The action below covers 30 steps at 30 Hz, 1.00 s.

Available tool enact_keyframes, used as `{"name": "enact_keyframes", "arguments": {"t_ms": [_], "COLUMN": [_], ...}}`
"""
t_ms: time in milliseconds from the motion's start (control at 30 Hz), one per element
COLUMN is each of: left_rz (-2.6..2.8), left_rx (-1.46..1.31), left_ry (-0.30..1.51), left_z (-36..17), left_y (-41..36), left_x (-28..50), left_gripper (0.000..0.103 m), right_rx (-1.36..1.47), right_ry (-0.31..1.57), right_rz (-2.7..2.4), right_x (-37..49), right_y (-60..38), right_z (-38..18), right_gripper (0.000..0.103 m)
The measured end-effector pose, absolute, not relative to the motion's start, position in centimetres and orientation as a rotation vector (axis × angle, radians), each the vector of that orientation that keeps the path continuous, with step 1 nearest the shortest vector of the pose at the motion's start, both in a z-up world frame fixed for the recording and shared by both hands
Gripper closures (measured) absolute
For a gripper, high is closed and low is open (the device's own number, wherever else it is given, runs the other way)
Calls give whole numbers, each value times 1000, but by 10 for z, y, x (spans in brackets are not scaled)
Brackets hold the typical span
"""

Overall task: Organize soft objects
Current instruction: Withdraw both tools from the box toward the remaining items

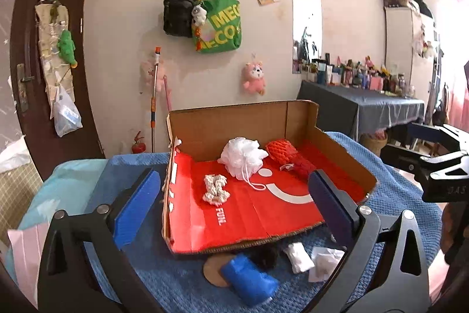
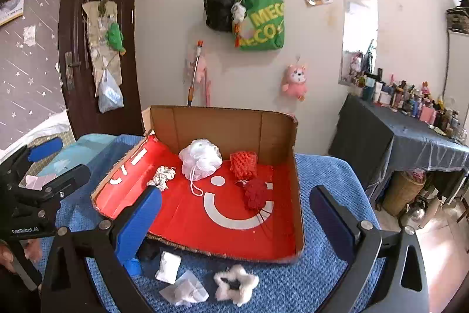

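An open cardboard box with a red floor [image 1: 249, 213] [image 2: 205, 213] lies on a blue towel. In it sit a white mesh pouf [image 1: 242, 156] [image 2: 200, 159], a cream knitted piece [image 1: 215, 189] [image 2: 162, 177], a red crocheted pouch [image 1: 281, 150] [image 2: 244, 165] and a red yarn ball [image 1: 303, 166] [image 2: 256, 192]. In front of the box lie a blue roll [image 1: 249, 279], a white wad [image 1: 299, 257] [image 2: 168, 266], a crumpled white tissue [image 1: 324, 263] [image 2: 184, 291] and a fluffy white scrunchie [image 2: 236, 285]. My left gripper [image 1: 231, 204] is open and empty. My right gripper [image 2: 234, 222] is open and empty.
The box rests on a blue towel [image 1: 181, 283] [image 2: 322, 225] over a round surface. A pale blue cushion [image 1: 61, 184] lies at the left. A dark-draped table with bottles [image 2: 410, 137] stands at the right. Bags and plush toys hang on the wall behind.
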State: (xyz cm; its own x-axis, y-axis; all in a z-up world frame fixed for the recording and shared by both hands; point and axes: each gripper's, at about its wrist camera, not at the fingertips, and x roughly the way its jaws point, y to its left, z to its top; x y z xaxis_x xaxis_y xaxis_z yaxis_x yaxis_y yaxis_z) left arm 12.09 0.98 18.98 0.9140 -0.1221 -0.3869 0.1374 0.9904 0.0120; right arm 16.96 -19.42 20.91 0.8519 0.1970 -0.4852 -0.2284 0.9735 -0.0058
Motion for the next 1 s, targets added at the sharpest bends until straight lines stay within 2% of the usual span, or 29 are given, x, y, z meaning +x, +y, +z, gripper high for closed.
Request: {"name": "enact_keyframes", "arguments": {"t_ms": [533, 1000], "left_rz": [-130, -112], "left_rx": [-6, 2], "left_ry": [372, 379], "left_z": [138, 96], "left_y": [-3, 0], "left_x": [60, 41], "left_gripper": [0, 0], "right_rx": [-42, 3], "right_ry": [384, 431], "right_rz": [176, 116], "right_x": [89, 71], "right_y": [-196, -209], "right_z": [155, 100], "right_gripper": [0, 0]}}
